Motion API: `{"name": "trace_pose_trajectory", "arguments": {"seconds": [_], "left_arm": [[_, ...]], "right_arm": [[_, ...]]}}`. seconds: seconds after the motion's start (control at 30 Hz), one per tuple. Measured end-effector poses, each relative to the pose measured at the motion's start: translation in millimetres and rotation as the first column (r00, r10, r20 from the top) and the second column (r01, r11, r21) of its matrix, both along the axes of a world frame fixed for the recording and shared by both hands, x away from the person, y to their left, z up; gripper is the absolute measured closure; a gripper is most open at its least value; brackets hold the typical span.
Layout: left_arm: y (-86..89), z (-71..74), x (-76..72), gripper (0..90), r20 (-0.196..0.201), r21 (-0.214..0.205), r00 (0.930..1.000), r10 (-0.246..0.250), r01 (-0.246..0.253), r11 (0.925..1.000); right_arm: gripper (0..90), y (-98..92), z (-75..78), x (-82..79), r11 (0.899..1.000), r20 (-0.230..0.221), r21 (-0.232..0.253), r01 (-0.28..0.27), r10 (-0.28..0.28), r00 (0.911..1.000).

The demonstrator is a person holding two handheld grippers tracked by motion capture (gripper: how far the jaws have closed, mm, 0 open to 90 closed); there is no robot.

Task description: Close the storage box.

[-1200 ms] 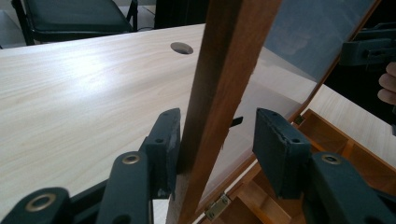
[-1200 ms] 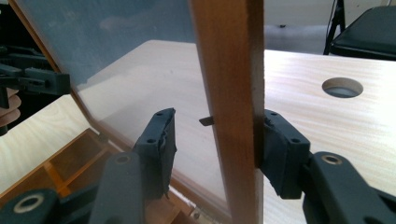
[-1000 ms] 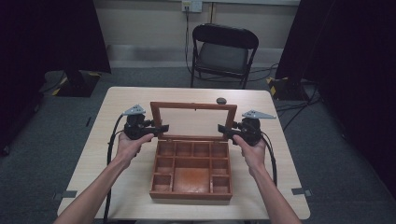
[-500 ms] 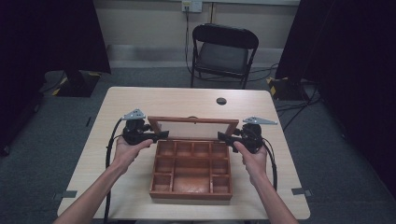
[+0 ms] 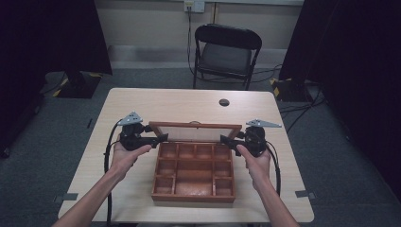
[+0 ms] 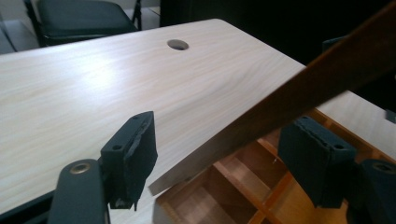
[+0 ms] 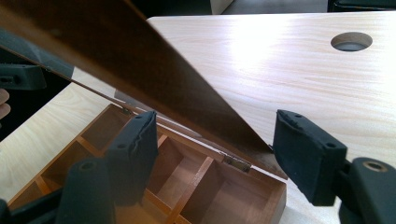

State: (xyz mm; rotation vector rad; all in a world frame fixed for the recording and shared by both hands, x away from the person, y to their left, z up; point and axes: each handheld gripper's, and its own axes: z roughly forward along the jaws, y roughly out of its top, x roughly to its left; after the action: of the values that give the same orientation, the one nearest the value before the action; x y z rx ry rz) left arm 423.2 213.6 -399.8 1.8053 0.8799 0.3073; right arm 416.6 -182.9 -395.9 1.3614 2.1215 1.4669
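Note:
A brown wooden box [image 5: 193,196] with several empty compartments sits on the table. Its hinged lid [image 5: 195,126], a wooden frame around a clear pane, leans forward over the box at a slant. My left gripper [image 5: 161,138] is at the lid's left end and my right gripper [image 5: 226,140] at its right end. In the left gripper view the lid's edge [image 6: 289,88] crosses between the jaws of the left gripper [image 6: 224,154], whose pads stand apart from it. It also runs between the jaws of the right gripper [image 7: 219,154]. Both pairs of jaws have just been opening.
The pale wooden table [image 5: 189,101] has a round cable hole [image 5: 224,102] behind the box. A black folding chair [image 5: 226,54] stands beyond the far edge. Black cables trail from both grippers along the person's forearms.
The lid has come down from nearly upright to a low slant over the box. Both hands have dropped with it, and the left jaws now stand wider.

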Motion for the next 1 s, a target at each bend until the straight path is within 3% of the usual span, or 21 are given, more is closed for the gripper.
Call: {"name": "trace_pose_trajectory", "arguments": {"seconds": [0.23, 0.4, 0.53, 0.67, 0.8, 1.0], "left_arm": [[-3.7, -2.6, 2.9, 26.8, -0.012, 0.006, 0.9997, -0.021, 0.021, 0.9998], [-6.4, -1.4, 2.1, 25.4, -0.012, 0.019, 0.9998, -0.017, 0.017, 0.9997], [-6.6, -1.6, 3.5, 25.3, -0.021, 0.004, 0.9996, -0.019, 0.019, 0.9998], [-6.8, -0.5, 3.9, 25.2, -0.019, 0.008, 0.9996, -0.02, 0.02, 0.9998], [-7.5, 0.6, 6.0, 25.2, -0.014, -0.007, 0.9998, -0.011, 0.011, 0.9999], [-10.8, 2.6, 4.5, 24.9, -0.01, -0.004, 0.9998, -0.019, 0.019, 0.9998]], "right_arm": [[30.3, -2.1, -3.2, -0.6, 1.0, 0.003, -0.01, -0.013, 0.013, 0.9999], [27.1, -6.4, -4.9, -0.1, 0.999, -0.03, -0.036, 0.001, -0.002, 0.9995], [28.4, -14.1, -4.9, -0.6, 0.999, -0.026, -0.04, 0.013, -0.014, 0.9996], [29.9, -22.7, -7.6, -0.8, 0.998, -0.055, -0.054, 0.022, -0.025, 0.9982], [31.2, -33.7, -9.4, -0.8, 0.996, -0.077, -0.076, 0.048, -0.054, 0.9956], [34.2, -47.3, -12.5, 3.3, 0.991, -0.065, -0.081, 0.103, -0.109, 0.992]]}}
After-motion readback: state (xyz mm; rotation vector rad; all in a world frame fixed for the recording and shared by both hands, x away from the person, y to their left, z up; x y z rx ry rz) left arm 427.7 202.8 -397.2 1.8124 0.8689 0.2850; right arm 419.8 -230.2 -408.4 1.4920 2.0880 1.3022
